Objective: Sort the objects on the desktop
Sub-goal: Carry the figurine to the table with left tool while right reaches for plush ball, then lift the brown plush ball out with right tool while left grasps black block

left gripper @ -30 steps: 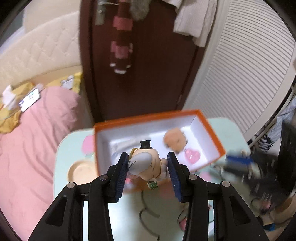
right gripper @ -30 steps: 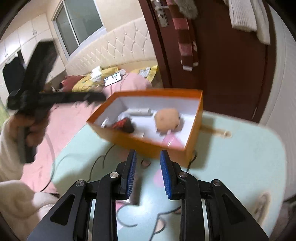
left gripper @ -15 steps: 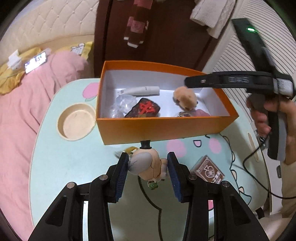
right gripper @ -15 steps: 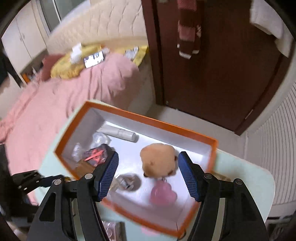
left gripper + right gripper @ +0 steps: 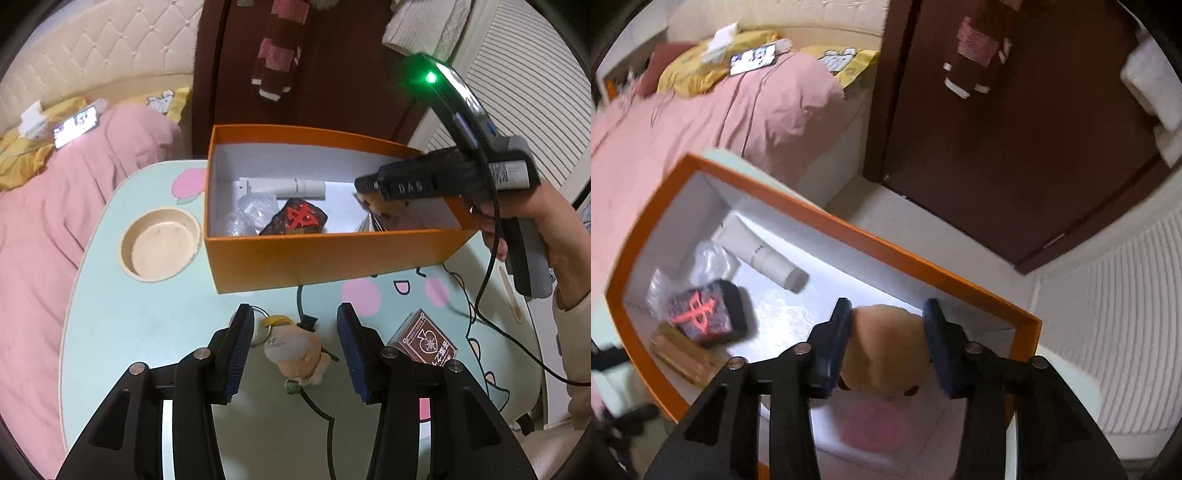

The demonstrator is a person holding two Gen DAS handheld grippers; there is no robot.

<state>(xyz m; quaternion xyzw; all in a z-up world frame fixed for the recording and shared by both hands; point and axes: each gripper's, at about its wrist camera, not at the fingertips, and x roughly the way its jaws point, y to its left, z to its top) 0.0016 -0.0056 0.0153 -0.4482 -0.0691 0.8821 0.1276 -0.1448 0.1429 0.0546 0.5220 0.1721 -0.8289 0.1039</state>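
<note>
Two grippers | left gripper [image 5: 295, 345]: jaws just spreading, small tan plush keychain [image 5: 297, 350] released onto desk [image 5: 147, 314] | right gripper [image 5: 888, 343]: jaws just closing around round tan plush toy [image 5: 886, 339] inside orange cardboard box [image 5: 871, 240], for removal.

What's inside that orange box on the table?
Inside the orange box: a white tube, crinkled clear plastic, a black block with red markings, a tan plush and something pink. The right gripper partly covers those last two.

Small plush keychain figure [image 5: 297, 352] lies on the table before the orange box [image 5: 332, 258]
</note>
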